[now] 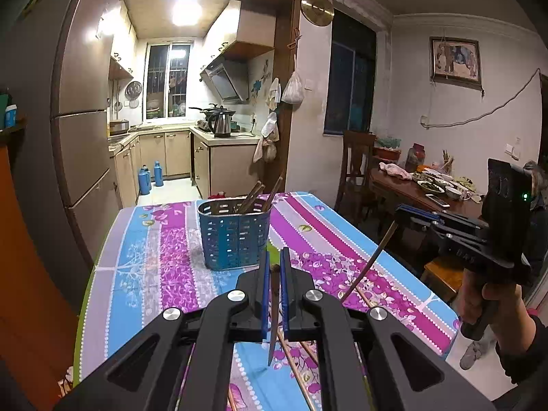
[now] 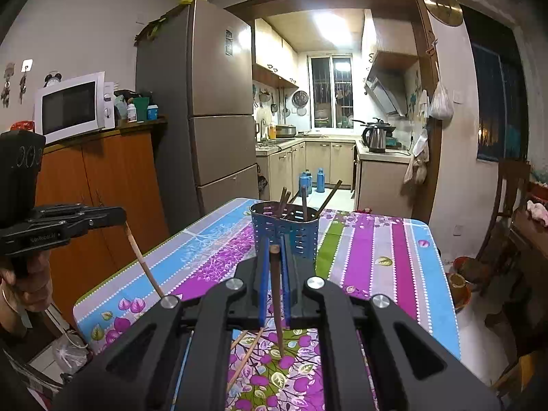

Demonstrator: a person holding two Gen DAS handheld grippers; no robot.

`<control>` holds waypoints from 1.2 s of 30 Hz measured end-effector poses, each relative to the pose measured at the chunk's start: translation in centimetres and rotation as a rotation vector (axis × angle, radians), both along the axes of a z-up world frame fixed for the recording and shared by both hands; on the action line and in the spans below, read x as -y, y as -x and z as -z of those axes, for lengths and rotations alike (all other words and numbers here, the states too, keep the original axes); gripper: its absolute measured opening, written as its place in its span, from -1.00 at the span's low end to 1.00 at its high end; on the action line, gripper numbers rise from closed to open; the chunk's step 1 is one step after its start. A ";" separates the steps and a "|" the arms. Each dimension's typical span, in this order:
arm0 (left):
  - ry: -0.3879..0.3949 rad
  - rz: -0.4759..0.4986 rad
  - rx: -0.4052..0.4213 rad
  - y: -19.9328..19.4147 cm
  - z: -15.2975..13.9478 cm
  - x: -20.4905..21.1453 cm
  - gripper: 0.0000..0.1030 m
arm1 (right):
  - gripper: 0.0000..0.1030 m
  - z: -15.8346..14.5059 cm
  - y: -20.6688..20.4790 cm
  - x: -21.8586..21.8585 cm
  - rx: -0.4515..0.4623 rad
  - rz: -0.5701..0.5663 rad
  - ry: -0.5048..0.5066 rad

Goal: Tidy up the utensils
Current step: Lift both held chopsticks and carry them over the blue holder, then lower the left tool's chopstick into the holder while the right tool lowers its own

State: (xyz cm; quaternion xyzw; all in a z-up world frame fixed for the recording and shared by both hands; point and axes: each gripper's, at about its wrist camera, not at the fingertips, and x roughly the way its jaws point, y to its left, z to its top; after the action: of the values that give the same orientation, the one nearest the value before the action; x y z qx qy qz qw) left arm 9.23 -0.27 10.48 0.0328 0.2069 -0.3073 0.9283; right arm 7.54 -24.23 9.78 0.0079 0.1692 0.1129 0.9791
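**Two chopsticks being carried toward the holder**

A chopstick is being gripped by the left gripper, its jaws closed tight on the upper end so that the stick is hanging down through them, nearly upright, tip pointing at the tablecloth. The same stick is being seen from the right wrist as a pale shaft slanting down from the left gripper, which is being held above the table's left edge.

A second, darker chopstick is being clamped in the same way by the right gripper, jaws closed on its top, the shaft hanging steeply below. From the left wrist it is being seen as a slanted stick under the right gripper, out over the table's right edge.

The holder is standing toward the far end of the table, several sticks already leaning in it. It is lying straight ahead of both sets of jaws, and its rim is being framed just beyond the right fingertips. Neither hand is judged clearly nearer. Since each stick's long axis is running downward, its lower tip would have to be lifted above the rim before being lowered in.

More chopsticks are lying loose near the table's near edge, still to be collected.
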 end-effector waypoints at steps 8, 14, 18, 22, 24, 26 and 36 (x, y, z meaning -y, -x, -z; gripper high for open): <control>0.008 -0.026 0.019 -1.9 -1.5 0.3 -0.86 | -0.90 -1.4 -1.0 0.4 0.007 -0.005 -0.002; 0.003 -0.072 0.054 -4.8 -3.7 0.5 -0.86 | -0.90 -4.3 -2.7 0.6 0.035 -0.014 0.008; 0.021 -0.099 0.081 -7.7 -6.3 0.8 -0.86 | -0.90 -7.0 -4.0 0.6 0.074 -0.018 0.012; 0.034 -0.114 0.111 -10.5 -9.0 1.5 -0.86 | -0.90 -10.7 -5.9 0.6 0.130 -0.014 0.022; 0.026 -0.127 0.142 -11.8 -10.5 2.1 -0.86 | -0.90 -12.3 -6.7 0.7 0.157 -0.009 0.034; 0.024 -0.135 0.164 -13.1 -11.7 2.7 -0.86 | -0.90 -14.1 -7.9 0.6 0.184 -0.003 0.044; 0.064 -0.126 0.227 -20.0 -14.0 5.7 -0.86 | -0.90 -16.8 -16.1 -0.1 0.244 -0.002 0.004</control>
State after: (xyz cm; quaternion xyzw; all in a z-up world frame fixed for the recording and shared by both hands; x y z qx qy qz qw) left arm 29.25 -5.97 24.48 0.0247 0.0925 -0.2491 0.9637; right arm 23.60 -24.09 26.55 -0.0079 0.0490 0.1139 0.9923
